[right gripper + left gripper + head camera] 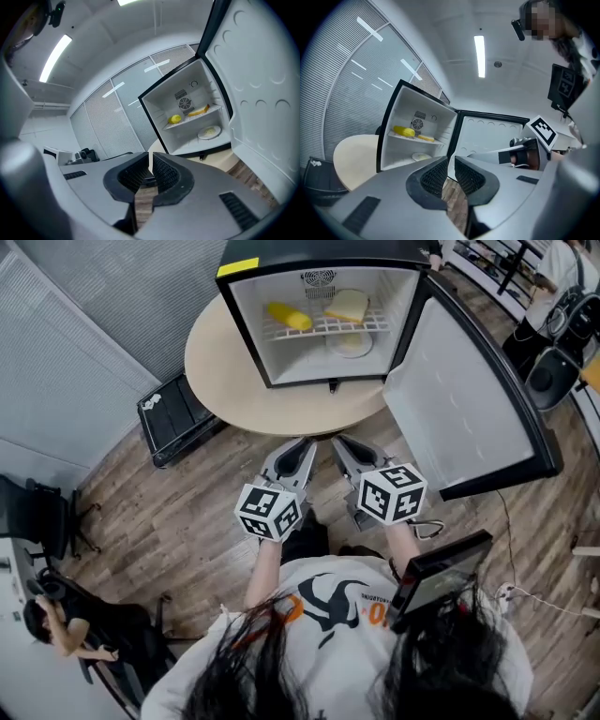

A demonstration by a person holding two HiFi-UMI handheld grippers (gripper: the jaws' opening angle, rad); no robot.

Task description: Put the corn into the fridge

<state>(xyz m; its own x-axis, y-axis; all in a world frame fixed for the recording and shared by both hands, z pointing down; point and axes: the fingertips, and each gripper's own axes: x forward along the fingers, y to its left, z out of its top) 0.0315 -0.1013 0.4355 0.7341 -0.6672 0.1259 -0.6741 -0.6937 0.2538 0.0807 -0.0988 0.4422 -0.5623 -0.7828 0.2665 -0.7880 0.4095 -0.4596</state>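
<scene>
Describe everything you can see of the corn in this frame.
The corn is a bare, bright yellow cob with no husk showing. It lies on its side on the left part of the white wire shelf inside the open fridge, slanted toward the back left corner. Only the shelf appears to touch it. A pale flat piece of food lies to its right, apparently with a small gap between them.
</scene>
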